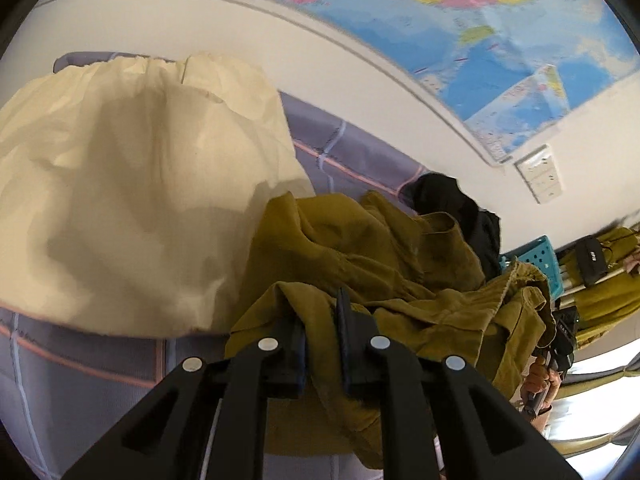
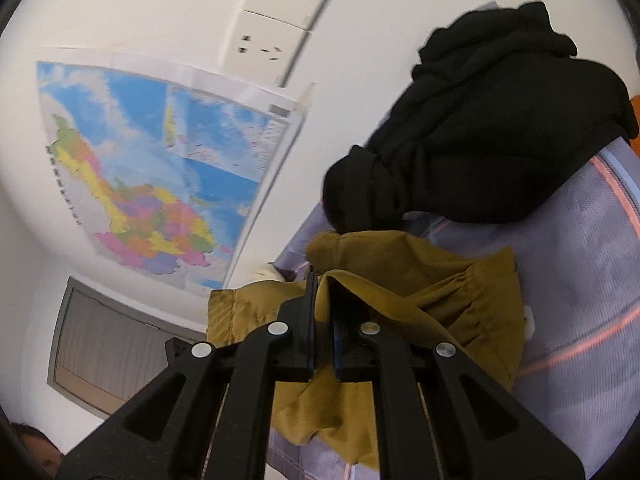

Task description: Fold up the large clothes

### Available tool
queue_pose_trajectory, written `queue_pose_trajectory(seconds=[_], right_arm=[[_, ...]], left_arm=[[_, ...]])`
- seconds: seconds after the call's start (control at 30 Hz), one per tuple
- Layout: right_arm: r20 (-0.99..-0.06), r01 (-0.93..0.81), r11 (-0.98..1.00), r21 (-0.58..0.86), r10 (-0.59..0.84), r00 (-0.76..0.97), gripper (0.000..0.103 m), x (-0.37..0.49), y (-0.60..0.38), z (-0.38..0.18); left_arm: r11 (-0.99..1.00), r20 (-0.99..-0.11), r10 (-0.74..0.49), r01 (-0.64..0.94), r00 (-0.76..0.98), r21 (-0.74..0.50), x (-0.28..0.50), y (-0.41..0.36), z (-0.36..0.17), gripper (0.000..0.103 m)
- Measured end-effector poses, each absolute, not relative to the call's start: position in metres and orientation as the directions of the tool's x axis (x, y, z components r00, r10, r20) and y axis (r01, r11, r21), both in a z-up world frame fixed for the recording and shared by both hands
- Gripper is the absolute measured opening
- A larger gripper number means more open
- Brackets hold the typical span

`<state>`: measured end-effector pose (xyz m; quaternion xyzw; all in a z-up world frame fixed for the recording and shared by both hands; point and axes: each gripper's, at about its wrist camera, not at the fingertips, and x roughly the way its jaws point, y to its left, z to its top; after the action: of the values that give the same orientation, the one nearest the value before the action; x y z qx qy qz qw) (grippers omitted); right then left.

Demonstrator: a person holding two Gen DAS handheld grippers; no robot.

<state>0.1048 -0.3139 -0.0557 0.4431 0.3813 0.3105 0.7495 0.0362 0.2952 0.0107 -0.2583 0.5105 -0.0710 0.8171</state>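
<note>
An olive-green garment hangs bunched between both grippers above a lavender checked bedsheet. My left gripper is shut on a fold of it, cloth pinched between the pads. In the right wrist view my right gripper is shut on another edge of the same olive-green garment. The right gripper and the hand holding it show at the right edge of the left wrist view. A cream garment lies spread on the sheet to the left. A black garment lies crumpled on the bedsheet beyond the olive one.
A coloured map hangs on the white wall behind the bed, with wall sockets beside it. A teal perforated basket stands at the right. A grey-framed panel sits low on the wall in the right wrist view.
</note>
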Motion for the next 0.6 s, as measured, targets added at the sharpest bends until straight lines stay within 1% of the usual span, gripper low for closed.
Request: queue_pose_trajectory(seconds=[0.07, 0.13, 0.2, 0.23, 0.3, 0.37, 0.43, 0.47, 0.5, 0.57, 0.6], right_arm=[[-0.316, -0.102, 0.421, 0.901, 0.8, 0.511, 0.007, 0.113, -0.311, -0.065], [-0.327, -0.082, 0.424, 0.902, 0.795, 0.511, 0.011, 0.118, -0.309, -0.072], [-0.343, -0.067, 0.434, 0.898, 0.789, 0.51, 0.017, 0.121, -0.309, -0.076], [-0.346, -0.062, 0.436, 0.898, 0.786, 0.512, 0.023, 0.121, -0.309, -0.078], [-0.348, -0.072, 0.445, 0.893, 0.782, 0.517, 0.052, 0.12, -0.308, -0.077], [-0.33, -0.122, 0.459, 0.88, 0.776, 0.538, 0.054, 0.111, -0.307, -0.068], [-0.343, -0.152, 0.496, 0.855, 0.76, 0.551, 0.055, 0.103, -0.301, -0.058], [-0.336, -0.206, 0.519, 0.829, 0.758, 0.559, 0.055, 0.093, -0.296, -0.047], [-0.334, -0.247, 0.539, 0.805, 0.756, 0.562, 0.055, 0.086, -0.29, -0.04], [-0.36, -0.334, 0.622, 0.708, 0.726, 0.586, 0.057, 0.066, -0.274, -0.022], [-0.368, -0.387, 0.646, 0.659, 0.724, 0.583, 0.058, 0.058, -0.263, -0.015]], left_arm=[[0.862, -0.813, -0.365, -0.166, 0.453, -0.479, 0.046, 0.295, 0.004, 0.013], [0.871, -0.827, -0.341, -0.181, 0.446, -0.456, 0.053, 0.292, -0.002, 0.014], [0.88, -0.836, -0.327, -0.181, 0.44, -0.439, 0.059, 0.289, -0.006, 0.016], [0.883, -0.838, -0.323, -0.179, 0.44, -0.435, 0.061, 0.288, -0.006, 0.017], [0.882, -0.836, -0.327, -0.175, 0.44, -0.437, 0.064, 0.287, -0.008, 0.019], [0.875, -0.829, -0.338, -0.176, 0.447, -0.452, 0.063, 0.288, -0.008, 0.02], [0.873, -0.821, -0.344, -0.166, 0.456, -0.459, 0.061, 0.287, -0.007, 0.02], [0.868, -0.811, -0.352, -0.161, 0.467, -0.469, 0.058, 0.288, -0.005, 0.021], [0.866, -0.799, -0.354, -0.152, 0.487, -0.476, 0.052, 0.29, -0.002, 0.025], [0.866, -0.766, -0.357, -0.117, 0.534, -0.486, 0.04, 0.29, 0.007, 0.033], [0.87, -0.745, -0.356, -0.092, 0.564, -0.485, 0.031, 0.29, 0.014, 0.04]])
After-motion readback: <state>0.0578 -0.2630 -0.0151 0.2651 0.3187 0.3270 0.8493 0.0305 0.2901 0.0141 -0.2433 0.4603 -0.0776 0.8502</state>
